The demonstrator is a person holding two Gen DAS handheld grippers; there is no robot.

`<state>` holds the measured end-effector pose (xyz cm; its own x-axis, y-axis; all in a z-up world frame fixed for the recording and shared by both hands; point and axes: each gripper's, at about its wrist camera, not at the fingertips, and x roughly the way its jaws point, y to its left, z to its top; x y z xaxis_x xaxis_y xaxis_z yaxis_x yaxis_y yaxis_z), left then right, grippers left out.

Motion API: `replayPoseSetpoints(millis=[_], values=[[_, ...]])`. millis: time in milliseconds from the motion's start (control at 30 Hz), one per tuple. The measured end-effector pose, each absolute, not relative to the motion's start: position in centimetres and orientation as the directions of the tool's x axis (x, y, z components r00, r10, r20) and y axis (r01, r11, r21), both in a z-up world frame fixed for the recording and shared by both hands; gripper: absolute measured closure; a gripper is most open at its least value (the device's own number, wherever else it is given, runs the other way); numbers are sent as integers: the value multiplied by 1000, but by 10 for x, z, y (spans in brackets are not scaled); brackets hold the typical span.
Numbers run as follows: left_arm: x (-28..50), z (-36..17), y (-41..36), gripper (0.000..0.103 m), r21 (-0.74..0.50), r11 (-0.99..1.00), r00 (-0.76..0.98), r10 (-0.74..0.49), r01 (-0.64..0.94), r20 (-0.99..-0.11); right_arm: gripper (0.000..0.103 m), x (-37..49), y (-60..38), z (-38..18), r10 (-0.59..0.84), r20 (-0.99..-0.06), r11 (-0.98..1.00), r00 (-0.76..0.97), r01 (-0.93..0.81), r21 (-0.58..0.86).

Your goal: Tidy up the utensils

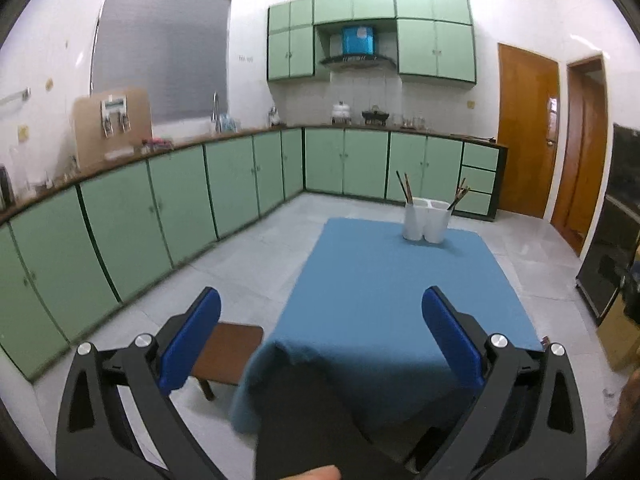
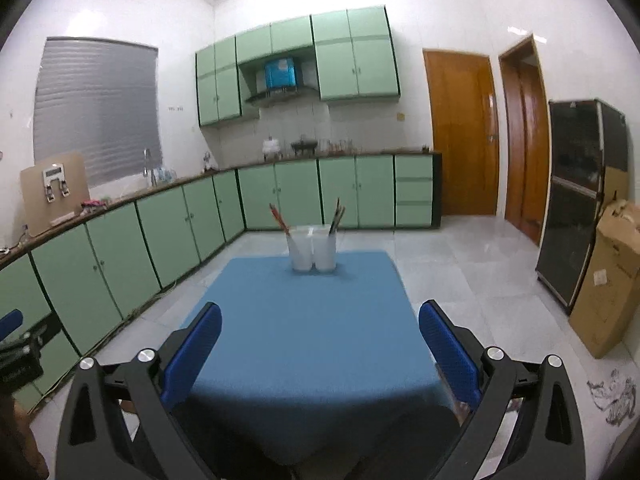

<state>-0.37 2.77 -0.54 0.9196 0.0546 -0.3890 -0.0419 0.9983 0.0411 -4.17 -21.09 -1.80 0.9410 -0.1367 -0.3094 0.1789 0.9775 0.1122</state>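
Note:
A white two-compartment utensil holder (image 1: 425, 220) stands at the far end of a table covered with a blue cloth (image 1: 392, 292). Chopsticks (image 1: 405, 187) stick up from its left compartment and more chopsticks (image 1: 459, 196) from its right one. The holder (image 2: 312, 249) also shows in the right wrist view, with reddish chopsticks (image 2: 279, 217) on the left and dark ones (image 2: 337, 213) on the right. My left gripper (image 1: 320, 312) is open and empty above the near left table edge. My right gripper (image 2: 320, 326) is open and empty above the near table edge (image 2: 316, 344).
A brown stool (image 1: 228, 350) stands at the table's near left corner. Green cabinets (image 1: 160, 208) run along the left and back walls. A dark cabinet (image 2: 580, 200) and a cardboard box (image 2: 608, 280) stand on the right. Two wooden doors (image 2: 464, 132) are at the back right.

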Motion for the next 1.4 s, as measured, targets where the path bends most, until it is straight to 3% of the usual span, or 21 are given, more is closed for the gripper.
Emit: replayPoseSetpoints(millis=[133,467,1400], values=[[-25,10,27,5,81,992,939,116,-94,-324,6,-62,-208,-7,-150,-259,979,954,179,95],[-53,27,28,5,48,985,945,172,-165,-277,6,-70,-206,-5,-138,-246,982,959,165,92],[-59,39,29,5,38,980,951,198,-194,-239,6,-82,-201,-2,-156,-211,982,965,175,74]])
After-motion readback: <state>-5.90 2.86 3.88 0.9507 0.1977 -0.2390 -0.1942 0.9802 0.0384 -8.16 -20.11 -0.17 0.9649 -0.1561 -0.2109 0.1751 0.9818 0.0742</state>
